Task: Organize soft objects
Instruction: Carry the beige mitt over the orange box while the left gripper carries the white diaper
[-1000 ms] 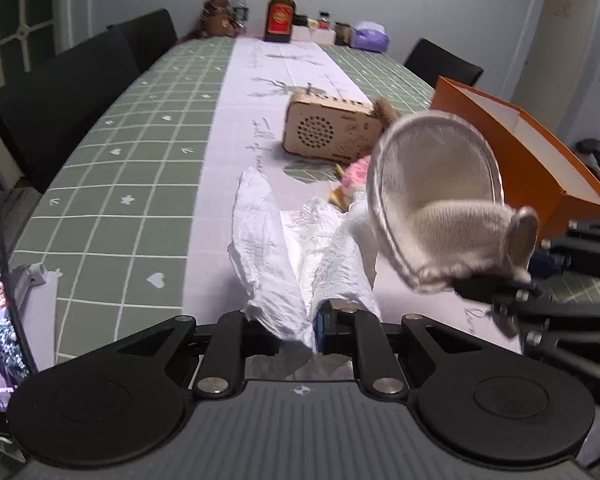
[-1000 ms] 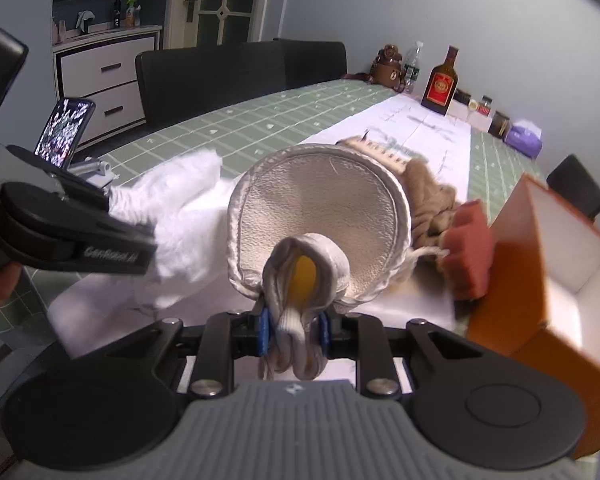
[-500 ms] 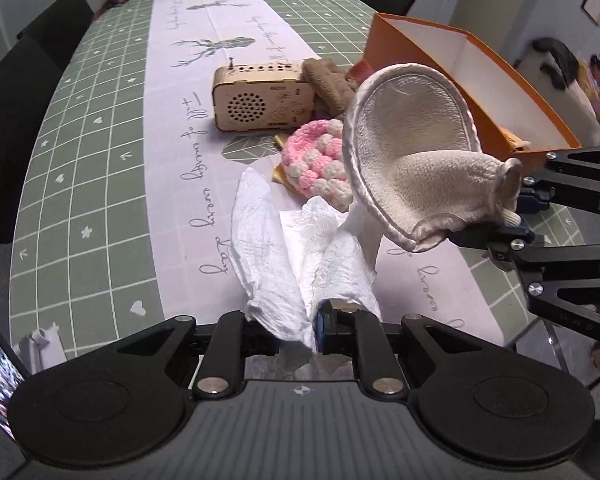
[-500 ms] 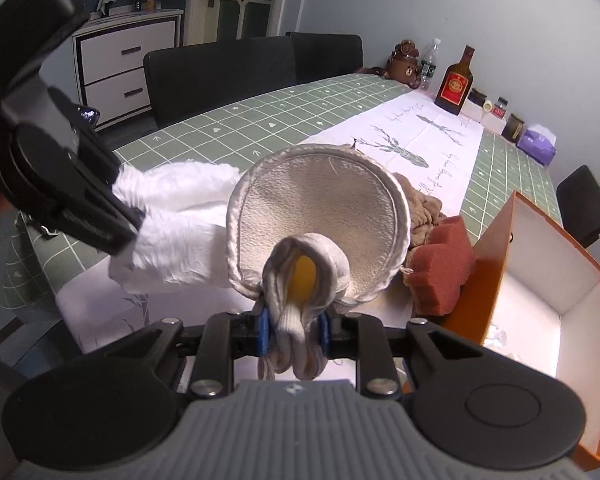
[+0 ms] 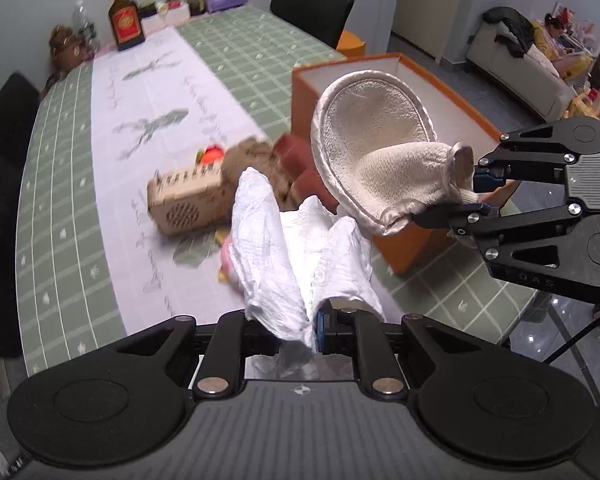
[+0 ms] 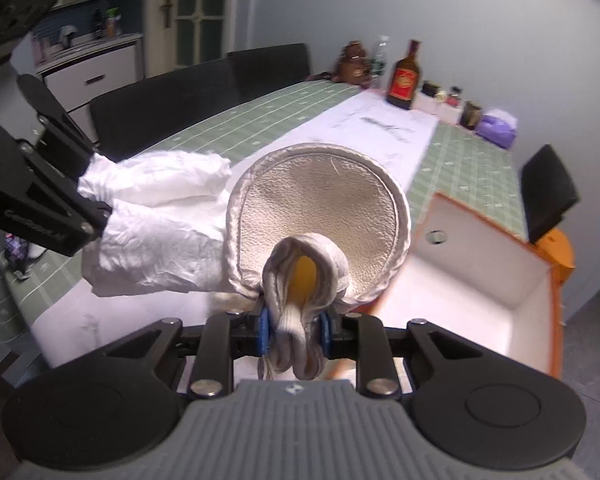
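Both jaws loaded, both loads off the bench. My left gripper [image 5: 314,326] has its jaws clamped on a crumpled white cloth [image 5: 284,256], which sticks forward in 2 lobes. My right gripper [image 6: 294,330] has its jaws clamped on the bunched cuff of a beige mitt [image 6: 320,216]; the mitt's round padded face stands upright in front of the camera. In the left view the mitt hangs over the near wall of the orange box [image 5: 420,240], which sits at the right edge of the bench [image 5: 76,216]. The cloth is held just left of the mitt, over the white runner.

Risks from here, my judgement:
- Cloth is gripped only at 1 gathered end. A loose fold may slip out, or the free lobes may drape over the box wall instead of going inside.
- Mitt and cloth are close together and may be touching; if I release 1, it could drag or snag the other.
- The 2 grippers are near each other; a careless swing toward the box could knock them together.
- The box wall is thin; a push from the mitt could shift the box toward the bench edge.

Hard to read:
- A wooden radio [image 5: 184,204], a red block [image 5: 300,160] and something pink lie mid-bench, blurred and partly behind the cloth.
- Box floor is partly blocked by the mitt in both views; I see nothing in the part that shows.
- A yellow patch shows inside the mitt cuff; I cannot tell what it is.
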Available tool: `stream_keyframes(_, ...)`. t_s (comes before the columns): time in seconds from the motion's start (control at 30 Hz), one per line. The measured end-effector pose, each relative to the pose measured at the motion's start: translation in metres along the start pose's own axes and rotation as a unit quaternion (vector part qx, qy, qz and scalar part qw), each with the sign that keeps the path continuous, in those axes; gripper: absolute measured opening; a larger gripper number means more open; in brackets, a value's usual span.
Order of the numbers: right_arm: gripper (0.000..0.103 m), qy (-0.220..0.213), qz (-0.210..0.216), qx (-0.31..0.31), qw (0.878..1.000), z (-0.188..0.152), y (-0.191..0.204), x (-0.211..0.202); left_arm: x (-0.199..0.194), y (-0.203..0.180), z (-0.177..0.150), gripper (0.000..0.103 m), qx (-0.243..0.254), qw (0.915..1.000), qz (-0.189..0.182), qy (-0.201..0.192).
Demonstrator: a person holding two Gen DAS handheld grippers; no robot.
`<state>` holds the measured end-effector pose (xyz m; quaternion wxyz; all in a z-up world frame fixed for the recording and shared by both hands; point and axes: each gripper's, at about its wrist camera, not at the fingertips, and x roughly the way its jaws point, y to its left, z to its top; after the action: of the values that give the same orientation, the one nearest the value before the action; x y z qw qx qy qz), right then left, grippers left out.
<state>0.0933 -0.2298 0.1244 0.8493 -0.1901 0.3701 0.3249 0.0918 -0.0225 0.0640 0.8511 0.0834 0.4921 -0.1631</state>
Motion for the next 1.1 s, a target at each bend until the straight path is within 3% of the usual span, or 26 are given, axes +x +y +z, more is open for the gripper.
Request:
stream_keyframes(0.17, 0.023, -0.005, -0.033, 0.025, 0.999, 0.001, -0.035, -0.006, 0.01, -0.018, 0.04, 0.018, 0.023, 0.9996, 0.002, -0.018)
stream_keyframes(0.5, 0.024, 0.018, -0.091, 0.08, 0.992, -0.003, -0.111, 0.006, 0.062, -0.055, 0.105, 0.018, 0.036, 0.9991, -0.019, -0.008)
stream_keyframes(0.8, 0.024, 0.063, -0.103, 0.113, 0.986, -0.015, -0.158, 0.041, 0.11, -0.078, 0.141, 0.018, 0.053, 0.9982, -0.008, 0.025)
stream_keyframes(1.1, 0.026, 0.137, -0.065, 0.117, 0.982, -0.033, -0.176, 0.099, 0.16, -0.1, 0.152, 0.018, 0.112, 0.9913, 0.018, 0.067)
